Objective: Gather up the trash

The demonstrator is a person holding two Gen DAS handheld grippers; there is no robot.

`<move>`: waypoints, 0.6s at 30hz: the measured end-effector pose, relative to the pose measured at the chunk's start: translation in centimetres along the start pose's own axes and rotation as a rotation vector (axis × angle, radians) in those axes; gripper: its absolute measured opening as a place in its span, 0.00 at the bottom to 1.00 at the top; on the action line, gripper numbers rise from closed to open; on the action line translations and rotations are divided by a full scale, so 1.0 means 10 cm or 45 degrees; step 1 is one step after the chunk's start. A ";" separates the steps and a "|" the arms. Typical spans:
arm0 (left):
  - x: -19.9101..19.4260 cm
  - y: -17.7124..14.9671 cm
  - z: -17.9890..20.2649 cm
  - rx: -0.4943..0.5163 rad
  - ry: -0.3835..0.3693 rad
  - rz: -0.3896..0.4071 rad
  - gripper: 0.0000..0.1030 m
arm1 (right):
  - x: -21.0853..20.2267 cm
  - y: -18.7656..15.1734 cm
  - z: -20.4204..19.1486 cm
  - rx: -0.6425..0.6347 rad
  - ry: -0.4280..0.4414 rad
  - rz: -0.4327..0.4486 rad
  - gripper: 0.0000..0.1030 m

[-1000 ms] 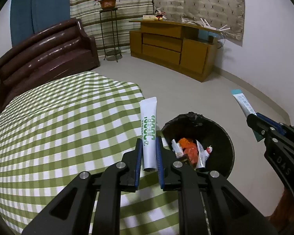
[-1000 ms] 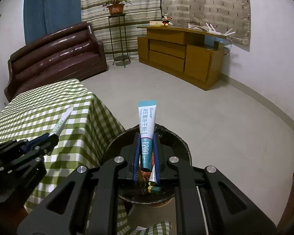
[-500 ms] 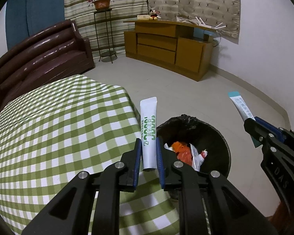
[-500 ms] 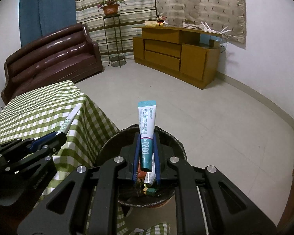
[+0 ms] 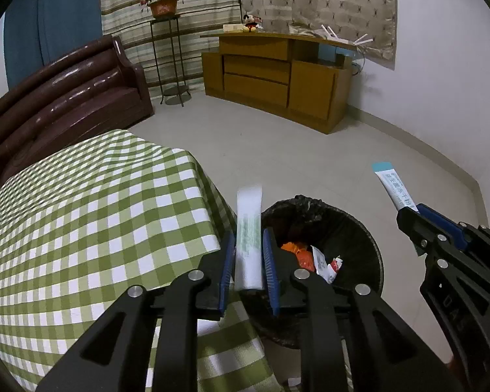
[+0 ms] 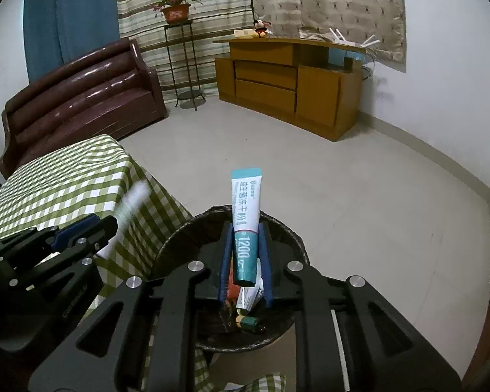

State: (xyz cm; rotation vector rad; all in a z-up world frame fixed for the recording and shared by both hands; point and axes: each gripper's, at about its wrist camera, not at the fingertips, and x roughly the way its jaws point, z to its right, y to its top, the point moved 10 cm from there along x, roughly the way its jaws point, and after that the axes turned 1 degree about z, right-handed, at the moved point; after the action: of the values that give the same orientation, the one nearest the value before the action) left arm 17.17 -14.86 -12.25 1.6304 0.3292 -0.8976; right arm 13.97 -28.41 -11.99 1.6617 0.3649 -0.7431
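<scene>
My left gripper [image 5: 249,254] has its jaws a little apart around a white and green tube [image 5: 249,238], which looks blurred as if slipping, over the table corner beside the black lined trash bin [image 5: 359,228]. My right gripper [image 6: 245,254] has its jaws slightly apart around a teal and white tube [image 6: 246,222], directly above the bin [image 6: 186,241]. The bin holds orange wrappers [image 5: 297,253], sachets and a small green battery [image 6: 251,320]. The right gripper also shows in the left wrist view [image 5: 408,219] with its tube [image 5: 393,186].
A table with a green checked cloth [image 5: 81,215] lies left of the bin. A brown sofa [image 5: 65,98], a plant stand [image 5: 170,62] and a wooden cabinet [image 5: 277,75] stand at the far walls. Pale floor [image 6: 343,179] lies beyond the bin.
Both grippers moved right toward the bin. Both pairs of jaws have parted slightly, and the white and green tube now looks blurred between the left jaws.
</scene>
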 end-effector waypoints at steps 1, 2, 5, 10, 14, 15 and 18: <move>0.01 0.00 0.02 0.001 -0.002 -0.008 0.31 | 0.00 0.01 0.02 0.003 -0.004 0.001 0.25; 0.01 0.01 0.03 -0.001 -0.003 -0.010 0.38 | 0.00 0.01 0.02 0.005 -0.009 0.001 0.25; -0.01 0.02 0.03 -0.007 0.003 0.006 0.47 | 0.00 0.00 0.05 0.014 -0.019 -0.001 0.27; -0.02 0.03 0.02 -0.010 0.009 0.013 0.52 | -0.04 0.02 0.06 0.006 -0.036 0.021 0.35; -0.04 0.03 0.00 -0.006 0.017 0.024 0.55 | -0.10 0.06 0.06 0.000 -0.055 0.042 0.40; -0.05 0.03 -0.01 -0.008 0.019 0.026 0.57 | -0.12 0.06 0.06 -0.002 -0.059 0.047 0.43; -0.09 0.04 -0.07 -0.022 0.030 0.038 0.61 | -0.16 0.07 0.08 0.004 -0.067 0.057 0.51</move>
State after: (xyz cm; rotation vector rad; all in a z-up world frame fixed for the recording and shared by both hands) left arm 17.05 -14.11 -11.30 1.6269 0.3273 -0.8510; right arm 12.99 -29.10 -10.51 1.6446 0.2886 -0.7531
